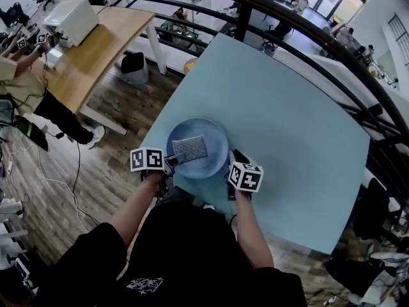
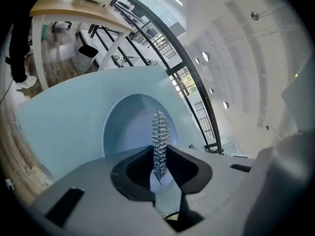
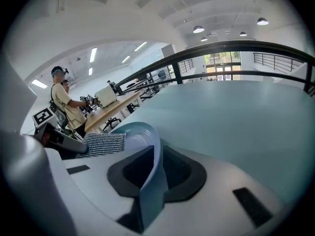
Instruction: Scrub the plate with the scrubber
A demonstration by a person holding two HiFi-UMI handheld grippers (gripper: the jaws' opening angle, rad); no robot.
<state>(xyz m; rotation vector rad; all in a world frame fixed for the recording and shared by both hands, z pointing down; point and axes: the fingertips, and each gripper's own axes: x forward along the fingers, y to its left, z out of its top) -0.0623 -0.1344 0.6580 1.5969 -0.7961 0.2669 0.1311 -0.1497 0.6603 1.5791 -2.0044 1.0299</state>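
The plate (image 1: 211, 130) lies on the table (image 1: 287, 107), its near rim pinched by the right gripper (image 3: 153, 173), probably to steady it. The left gripper (image 2: 158, 163) clamps the scrubber (image 1: 190, 148), flat on the plate's middle, ready to scrub.

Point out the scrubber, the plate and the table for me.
scrubber (image 1: 189, 148): head view, middle of its ribbed pad.
plate (image 1: 214, 133): head view, bare inside beyond the scrubber.
table (image 1: 300, 126): head view, bare top right of the plate.
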